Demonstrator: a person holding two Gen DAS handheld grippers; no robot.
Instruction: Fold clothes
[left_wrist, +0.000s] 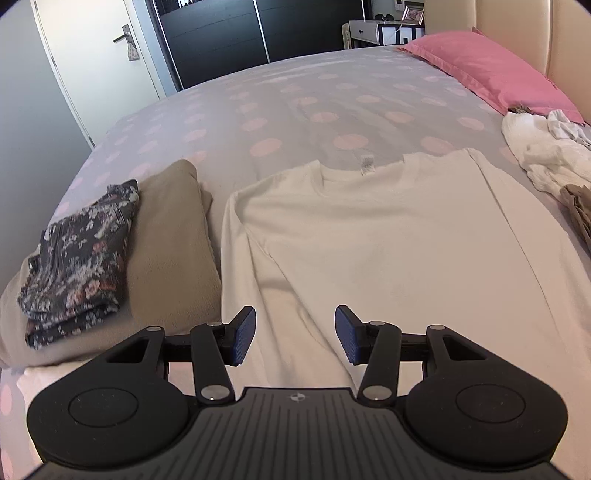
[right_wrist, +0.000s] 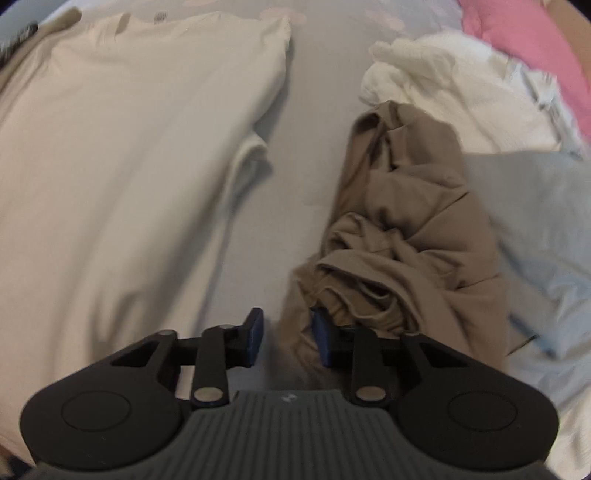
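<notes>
**Cream shirt spread flat, both tools above the bed**

The left tool (left_wrist: 294, 334) stands about half open with nothing between its pads, hanging over the lower part of the cream shirt (left_wrist: 369, 236), which lies flat on the dotted bed (left_wrist: 295, 103) straight ahead of it. To that tool's left sit 2 folded pieces: a tan one (left_wrist: 173, 236) and a floral one (left_wrist: 77, 258) on top. The right tool (right_wrist: 286, 338) is narrowly open, empty; the crumpled tan garment (right_wrist: 402, 221) touches its right finger, the shirt to its left.
</notes>
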